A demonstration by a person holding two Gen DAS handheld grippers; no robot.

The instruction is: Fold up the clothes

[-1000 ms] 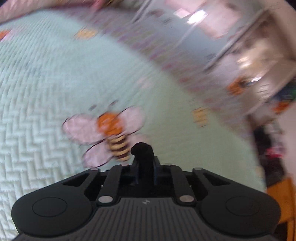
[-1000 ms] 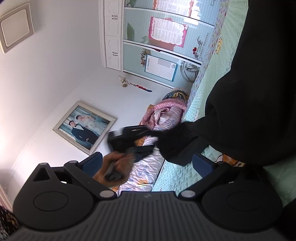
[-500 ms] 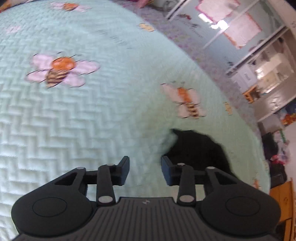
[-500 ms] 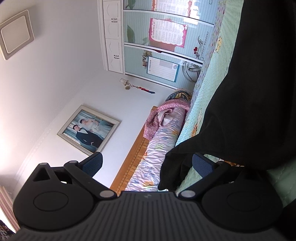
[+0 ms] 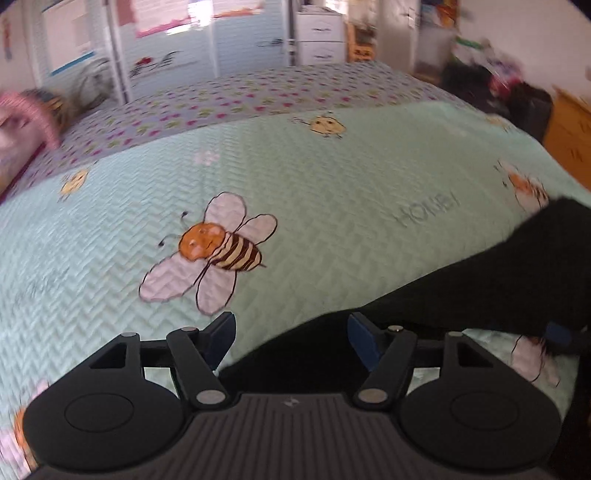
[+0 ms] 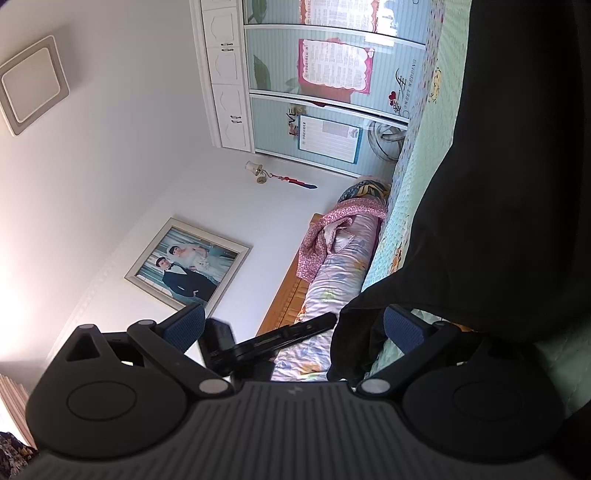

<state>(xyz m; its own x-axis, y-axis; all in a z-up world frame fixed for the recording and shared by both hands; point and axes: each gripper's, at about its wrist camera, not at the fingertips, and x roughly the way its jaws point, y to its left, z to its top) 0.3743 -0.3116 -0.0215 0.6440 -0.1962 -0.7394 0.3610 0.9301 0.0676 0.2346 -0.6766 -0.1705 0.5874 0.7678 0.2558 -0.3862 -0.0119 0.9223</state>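
Observation:
A black garment (image 5: 480,291) lies spread on the mint bee-print bedspread (image 5: 332,206), running from under my left gripper (image 5: 291,334) out to the right. The left jaws are opening; a fold of the black cloth lies low between them, and the blue pads (image 5: 364,339) do not press on it. In the right wrist view the garment (image 6: 498,184) fills the right side, and one corner hangs beside the right finger. My right gripper (image 6: 293,326) stands wide open. The black left gripper (image 6: 266,341) shows just beyond it.
Rolled bedding and a pink floral cloth (image 6: 332,236) lie along the wooden headboard (image 6: 288,299). Sliding wardrobe doors (image 5: 166,48) and a white drawer unit (image 5: 319,33) stand past the bed's far side. A dark pile of things (image 5: 498,85) and a wooden cabinet (image 5: 569,125) are at the right.
The left gripper was shut on a bit of black cloth, then let it go and opened wider. It rolled and swung over the garment's near edge. The right gripper stayed put.

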